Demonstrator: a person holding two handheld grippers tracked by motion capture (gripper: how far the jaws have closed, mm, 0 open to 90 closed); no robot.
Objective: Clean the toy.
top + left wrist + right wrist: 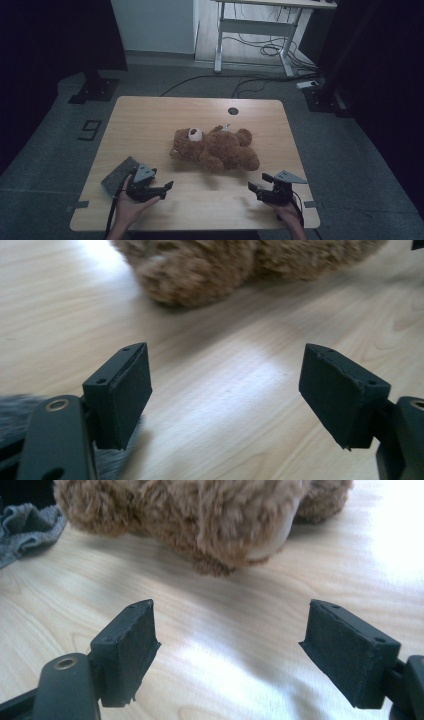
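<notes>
Lying on its side near the middle of the pale wooden table (150, 115), a brown plush teddy bear (217, 148) with a white muzzle has its head toward the left and its legs toward the right.

At the left, a folded grey fuzzy cloth (119, 174) rests near the table's front left corner, touching or just beside the left gripper (167, 186). That gripper is held low over the wood in the person's left hand (131, 206), its jaws spread wide with nothing between them; they point toward the right and slightly away, at the bare table in front of the bear. In the left gripper view the bear's rounded furry body (200, 275) sits ahead of the jaws and apart from them, with bare wood between, and the grey cloth (15, 410) shows at the lower left behind the left jaw.

At the right, the right gripper (257, 184) is held in the person's right hand (290, 215) near the front edge, its jaws likewise released and empty, pointing left and away toward the bear's legs. In the right gripper view the bear (200, 520) lies ahead of the open jaws, clear of them, with the grey cloth (25, 530) farther off at the upper left.
</notes>
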